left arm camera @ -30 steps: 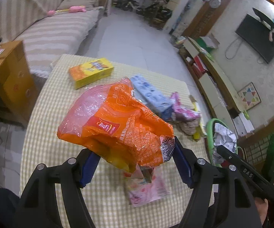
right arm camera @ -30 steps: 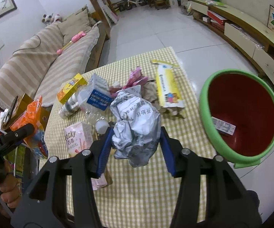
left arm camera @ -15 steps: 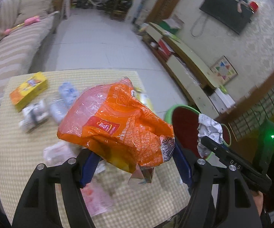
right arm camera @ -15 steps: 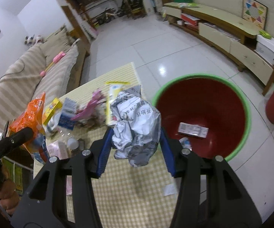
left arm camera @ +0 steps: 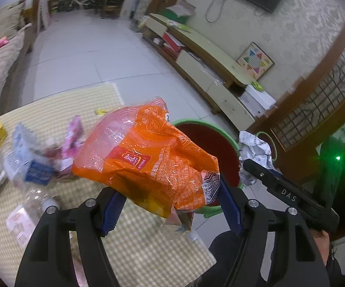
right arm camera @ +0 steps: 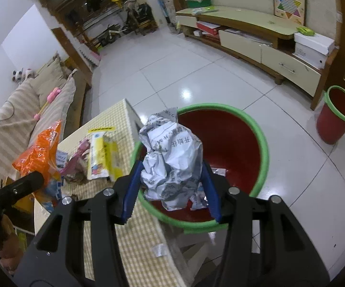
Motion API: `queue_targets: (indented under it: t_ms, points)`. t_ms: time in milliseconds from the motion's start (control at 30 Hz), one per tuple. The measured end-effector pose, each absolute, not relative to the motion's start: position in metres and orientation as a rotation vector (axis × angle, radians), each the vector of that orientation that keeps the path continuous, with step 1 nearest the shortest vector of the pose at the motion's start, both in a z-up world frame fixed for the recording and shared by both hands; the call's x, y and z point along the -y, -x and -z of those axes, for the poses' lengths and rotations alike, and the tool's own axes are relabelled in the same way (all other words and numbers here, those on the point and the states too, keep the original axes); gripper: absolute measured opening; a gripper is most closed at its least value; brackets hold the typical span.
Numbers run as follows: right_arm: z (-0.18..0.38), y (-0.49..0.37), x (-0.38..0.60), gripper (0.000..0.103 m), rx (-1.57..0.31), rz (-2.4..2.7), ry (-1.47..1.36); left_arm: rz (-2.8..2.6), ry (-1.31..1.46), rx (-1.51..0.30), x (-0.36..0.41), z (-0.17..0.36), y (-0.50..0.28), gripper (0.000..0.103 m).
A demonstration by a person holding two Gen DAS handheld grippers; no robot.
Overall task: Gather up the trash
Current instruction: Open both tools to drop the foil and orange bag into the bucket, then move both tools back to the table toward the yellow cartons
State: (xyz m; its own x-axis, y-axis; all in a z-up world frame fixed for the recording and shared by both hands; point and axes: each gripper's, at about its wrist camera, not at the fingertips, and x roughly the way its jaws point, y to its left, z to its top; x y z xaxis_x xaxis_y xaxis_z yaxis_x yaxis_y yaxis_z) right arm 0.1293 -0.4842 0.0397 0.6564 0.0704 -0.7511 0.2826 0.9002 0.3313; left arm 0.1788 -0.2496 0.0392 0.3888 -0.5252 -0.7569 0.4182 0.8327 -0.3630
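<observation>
- Swung further off the table (right arm camera: pixel 124 234), both loads now nearer the bin (right arm camera: pixel 261 134).
- Right gripper (right arm camera: pixel 170 186) clamps crumpled paper (right arm camera: pixel 172 160) over the bin's near rim.
- Left gripper (left arm camera: pixel 170 205) pinches orange bag (left arm camera: pixel 146 157), short of the bin.

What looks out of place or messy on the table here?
Litter is strewn across the checked table: a crushed clear bottle, a pink wrapper and a flattened yellow-and-white carton lie jumbled together. A small paper scrap sits alone near the edge.
</observation>
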Motion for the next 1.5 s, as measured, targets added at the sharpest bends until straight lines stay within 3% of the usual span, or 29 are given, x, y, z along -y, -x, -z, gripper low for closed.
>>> queue_targets:
  t_ms: [633, 733, 800, 933, 1500]
  points:
    - [-0.010, -0.136, 0.523, 0.049, -0.881, 0.183, -0.514, 0.719, 0.075, -1.086, 0.349, -0.025, -0.218, 0.070]
    - [-0.011, -0.136, 0.524, 0.058, -0.882, 0.197, -0.508, 0.720, 0.072, -1.076, 0.354, -0.026, -0.220, 0.078]
    - [-0.013, -0.135, 0.524, 0.077, -0.872, 0.212, -0.493, 0.711, 0.082, -1.071, 0.353, -0.026, -0.221, 0.086]
    - [-0.017, -0.136, 0.522, 0.083, -0.872, 0.214, -0.472, 0.690, 0.138, -1.063, 0.343, -0.027, -0.227, 0.095]
    - [-0.030, -0.150, 0.465, 0.092, -0.879, 0.134, -0.389, 0.517, 0.197, -0.982, 0.246, -0.039, -0.210, 0.095]
